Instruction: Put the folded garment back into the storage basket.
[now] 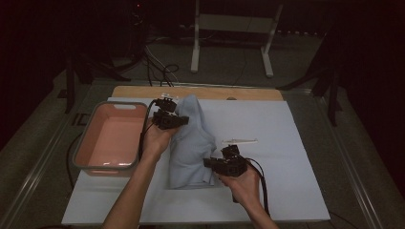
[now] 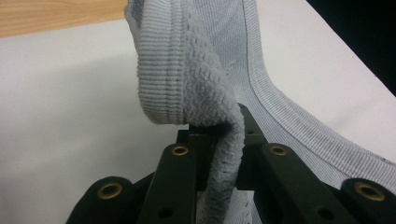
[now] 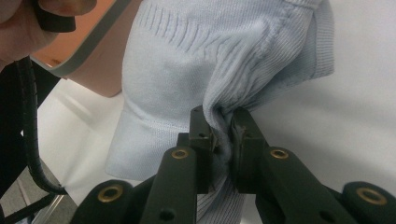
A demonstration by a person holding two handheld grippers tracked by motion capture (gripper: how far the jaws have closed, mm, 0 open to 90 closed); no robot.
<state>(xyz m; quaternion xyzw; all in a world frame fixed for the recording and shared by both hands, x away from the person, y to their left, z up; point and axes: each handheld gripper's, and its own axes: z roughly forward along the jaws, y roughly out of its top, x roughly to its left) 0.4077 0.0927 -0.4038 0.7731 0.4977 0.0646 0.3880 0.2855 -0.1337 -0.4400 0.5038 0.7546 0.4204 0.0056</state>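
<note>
Both grippers, right gripper (image 1: 216,163) at five o'clock and left gripper (image 1: 177,119) at eleven, pinch the soft light-blue knitted sweater (image 1: 191,143) tight, probably to fold it on the desk (image 1: 286,143).

Looks like a lab or recording studio set up for data capture, not a home. Dark surroundings, black drapes or walls at the sides. Wooden table (image 1: 196,92) covered with a plain white sheet (image 1: 267,157), lit from above. Grey floor behind, with loose black cables (image 1: 160,69) trailing across it. White metal stand (image 1: 234,28) at the back; dark tripod-like legs (image 1: 334,86) at either side of the table. Small red indicator light (image 1: 139,6) glowing in the dark far corner. Pink plastic tub (image 1: 112,138) on the table's left.
</note>
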